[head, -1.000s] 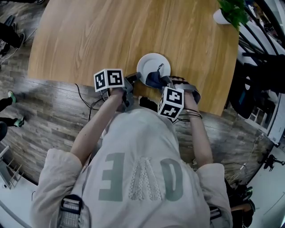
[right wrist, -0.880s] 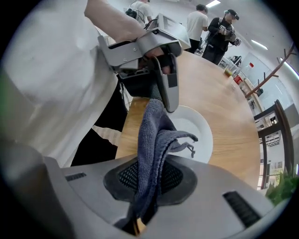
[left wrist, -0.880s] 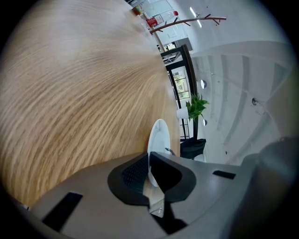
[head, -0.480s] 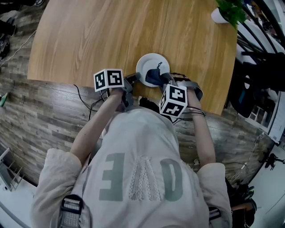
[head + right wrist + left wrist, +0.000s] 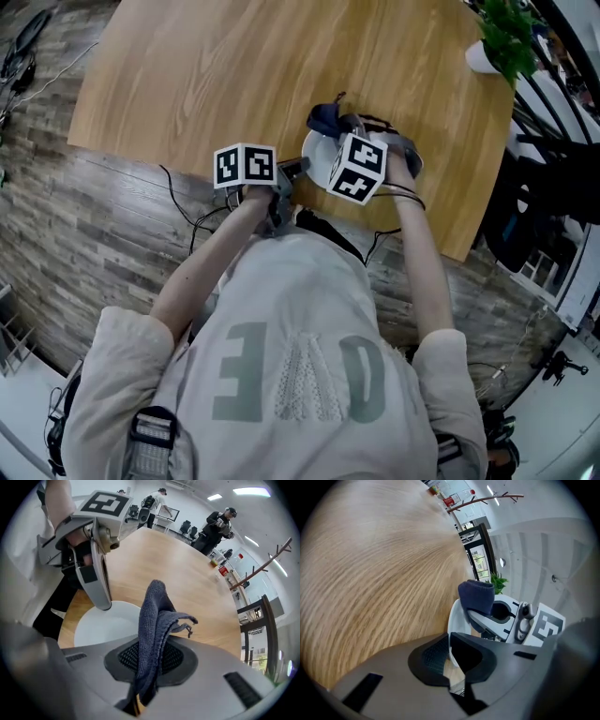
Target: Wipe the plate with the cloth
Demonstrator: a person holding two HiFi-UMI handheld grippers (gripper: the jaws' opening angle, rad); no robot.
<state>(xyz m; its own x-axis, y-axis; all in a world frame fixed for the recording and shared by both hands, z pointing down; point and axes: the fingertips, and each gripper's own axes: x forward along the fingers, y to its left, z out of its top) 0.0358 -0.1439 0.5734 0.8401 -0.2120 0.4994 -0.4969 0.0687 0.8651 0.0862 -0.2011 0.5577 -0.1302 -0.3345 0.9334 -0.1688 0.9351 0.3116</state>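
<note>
A white plate (image 5: 317, 156) lies near the front edge of the wooden table (image 5: 234, 66). My left gripper (image 5: 291, 171) is shut on the plate's near-left rim; in the left gripper view the white rim (image 5: 452, 620) runs between its pads. My right gripper (image 5: 349, 127) is shut on a dark blue cloth (image 5: 327, 117) and holds it over the plate's far edge. In the right gripper view the cloth (image 5: 154, 620) stands up bunched between the jaws of that gripper (image 5: 150, 660), with the plate (image 5: 108, 623) to its left and below. The marker cube (image 5: 357, 168) hides part of the plate.
A potted plant (image 5: 502, 37) stands at the table's far right corner. Cables (image 5: 187, 211) trail over the plank floor beside the table's front edge. Dark furniture (image 5: 553, 178) crowds the right side. People (image 5: 218, 522) stand beyond the far end of the table.
My right gripper has carried the cloth from the plate's near side across to its far edge. The left gripper has kept its hold on the rim.
</note>
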